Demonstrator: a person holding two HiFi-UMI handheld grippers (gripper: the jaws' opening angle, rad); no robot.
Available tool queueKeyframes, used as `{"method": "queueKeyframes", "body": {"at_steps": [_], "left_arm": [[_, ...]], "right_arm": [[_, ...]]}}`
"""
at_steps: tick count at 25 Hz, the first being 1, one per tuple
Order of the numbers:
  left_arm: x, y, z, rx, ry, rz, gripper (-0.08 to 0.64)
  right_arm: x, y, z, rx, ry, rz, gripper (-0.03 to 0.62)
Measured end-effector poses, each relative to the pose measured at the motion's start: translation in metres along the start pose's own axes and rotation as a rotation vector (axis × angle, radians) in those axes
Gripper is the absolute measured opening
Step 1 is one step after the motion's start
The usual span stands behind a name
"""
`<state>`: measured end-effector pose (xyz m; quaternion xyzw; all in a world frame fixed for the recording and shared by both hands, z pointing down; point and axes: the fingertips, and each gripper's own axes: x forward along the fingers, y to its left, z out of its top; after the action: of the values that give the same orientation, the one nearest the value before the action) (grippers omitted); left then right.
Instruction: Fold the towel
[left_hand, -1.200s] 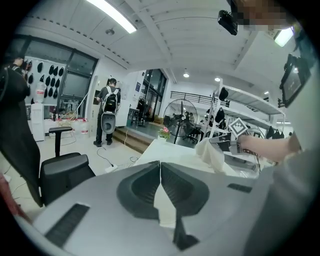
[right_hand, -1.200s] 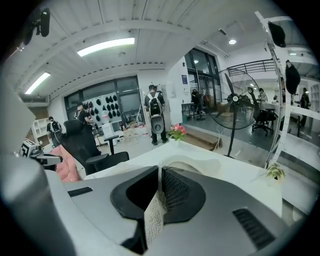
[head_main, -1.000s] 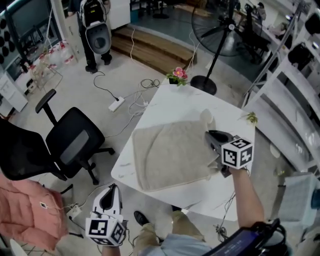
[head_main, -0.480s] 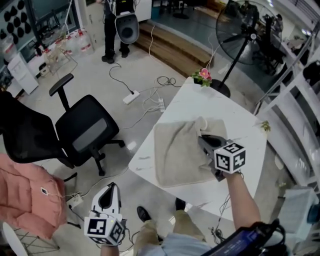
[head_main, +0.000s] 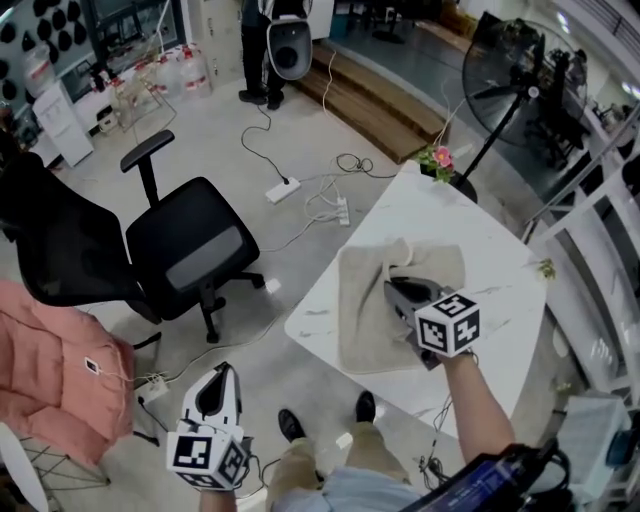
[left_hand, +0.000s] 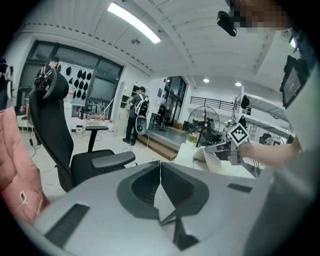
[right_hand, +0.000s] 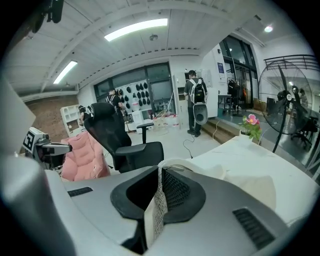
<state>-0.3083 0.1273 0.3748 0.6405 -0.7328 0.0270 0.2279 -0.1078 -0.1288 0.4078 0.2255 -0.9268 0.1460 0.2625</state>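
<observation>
Towel (head_main: 362, 322) edge farther left in right claw (head_main: 393, 286)

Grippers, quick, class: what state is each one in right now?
Left gripper: shut, holding nothing.
Right gripper: shut on the towel.

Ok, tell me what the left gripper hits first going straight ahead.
Likely the floor between the office chair and the white table: the left gripper points slightly down into that gap, though depth is unclear.

Table (head_main: 480, 225) free past towel (head_main: 368, 325); flowers (head_main: 439, 158) at far corner, chair (head_main: 185, 245) L.
</observation>
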Motion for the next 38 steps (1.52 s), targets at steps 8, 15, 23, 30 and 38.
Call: {"method": "queueKeyframes", "body": {"at_steps": [8,15,23,30,38], "left_arm": [[-0.013,0.028,-0.010,-0.013,0.025,0.036,0.009],[-0.017,0.043,-0.022,-0.019,0.093,0.075,0.009],[0.003,0.024,-0.020,0.012,0.077,-0.022,0.009],[0.027,-0.011,-0.017,0.027,0.061,-0.129,0.009],[0.032,-0.028,-0.038,0.049,0.120,-0.171,0.009]], "right_arm": [[0.051,0.018,-0.045,-0.022,0.100,0.003,0.037],[0.090,0.024,-0.095,-0.073,0.204,-0.015,0.039],[0.062,0.061,-0.051,0.008,0.102,0.194,0.183],[-0.008,0.034,-0.005,0.030,-0.038,0.163,0.189],[0.004,0.063,-0.121,0.018,0.146,0.105,0.179]]}}
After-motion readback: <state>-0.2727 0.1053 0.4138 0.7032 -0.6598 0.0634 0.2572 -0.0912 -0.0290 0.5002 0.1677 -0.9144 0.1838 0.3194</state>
